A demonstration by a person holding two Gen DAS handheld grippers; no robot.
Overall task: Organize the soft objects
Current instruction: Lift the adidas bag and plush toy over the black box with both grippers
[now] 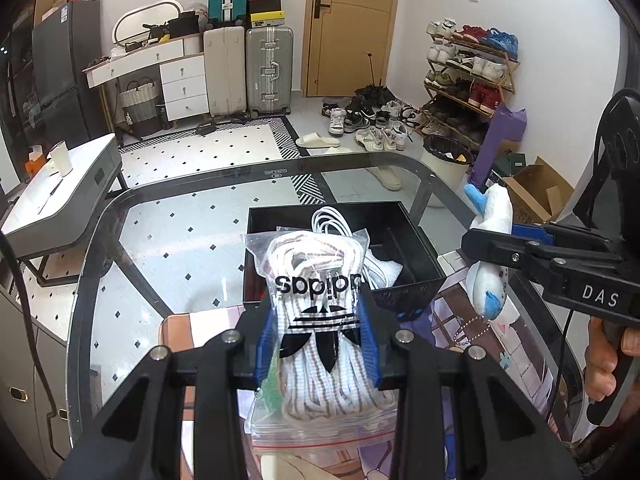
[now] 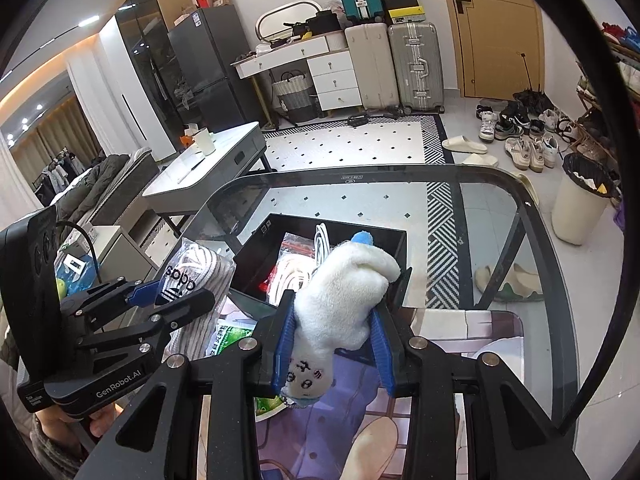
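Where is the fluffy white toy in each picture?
Left wrist view: the white plush toy is at the right edge, pinched in the right tool, above the table.
Right wrist view: it is in the bottom middle, between the blue pads.
Shared landmark: the black box behind it.
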